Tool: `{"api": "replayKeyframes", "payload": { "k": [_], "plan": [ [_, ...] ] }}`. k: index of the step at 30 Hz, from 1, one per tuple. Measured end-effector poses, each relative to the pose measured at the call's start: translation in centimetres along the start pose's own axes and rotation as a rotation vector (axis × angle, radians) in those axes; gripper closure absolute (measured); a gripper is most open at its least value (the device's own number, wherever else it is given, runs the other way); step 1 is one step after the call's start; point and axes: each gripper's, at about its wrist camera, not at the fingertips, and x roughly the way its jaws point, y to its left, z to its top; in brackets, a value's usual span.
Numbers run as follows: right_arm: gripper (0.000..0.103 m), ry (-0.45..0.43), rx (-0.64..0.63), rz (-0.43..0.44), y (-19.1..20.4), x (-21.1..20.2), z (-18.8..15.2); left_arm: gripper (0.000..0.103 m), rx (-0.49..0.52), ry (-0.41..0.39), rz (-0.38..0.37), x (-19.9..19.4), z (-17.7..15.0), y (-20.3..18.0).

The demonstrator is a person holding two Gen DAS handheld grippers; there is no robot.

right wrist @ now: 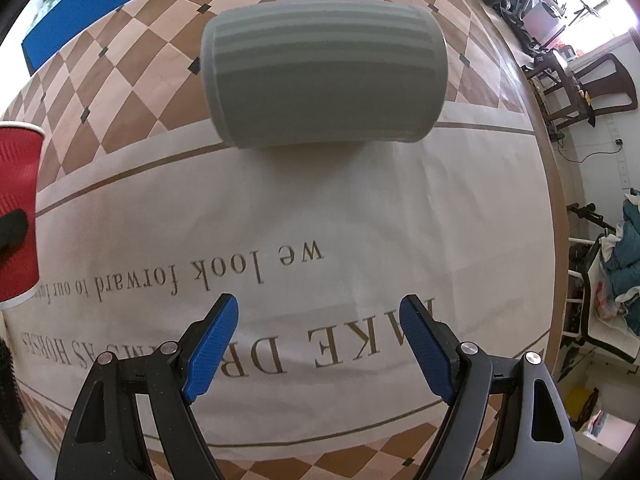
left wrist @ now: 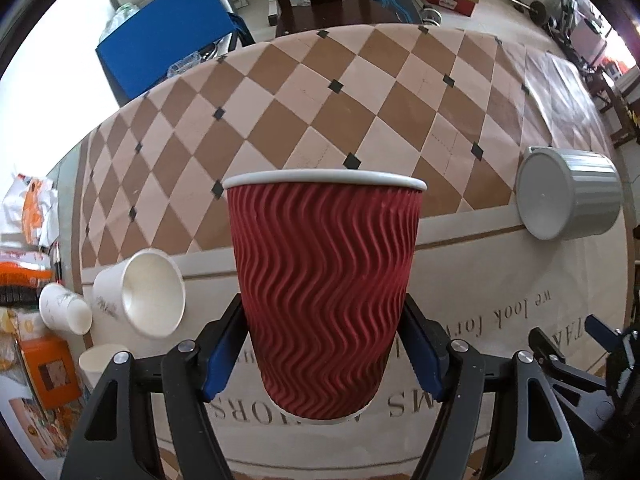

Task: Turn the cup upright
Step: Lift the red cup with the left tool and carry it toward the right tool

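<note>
checkered tablecloth (right wrist: 120, 92) under sideways grey cup (right wrist: 324, 72); left gripper (left wrist: 322, 354) pinches upright red cup (left wrist: 324, 292), right gripper (right wrist: 320, 346) spread.

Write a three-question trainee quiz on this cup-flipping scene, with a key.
1. True or false: the red cup is held rim-up between the left gripper fingers.
2. How does the grey cup lie? A) upright B) on its side C) stacked in another cup
3. Fill in: the right gripper is ____ and holds nothing.

Key: 1 true; 2 B; 3 open
</note>
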Motion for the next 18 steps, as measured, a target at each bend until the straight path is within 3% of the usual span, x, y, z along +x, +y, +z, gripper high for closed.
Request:
{"api": "replayKeyframes", "payload": {
  "k": [9,18],
  "plan": [
    [0.019,-0.026,0.001,-0.006,0.6,-2.6,-3.5,0.032,-0.093,0.018,-0.043,-3.0,-5.8,1.3],
    [0.019,0.000,0.032,-0.015,0.0,-3.2,-9.9,0.032,-0.241,0.125,-0.152,-1.8,-13.0,2.2]
  ]
}}
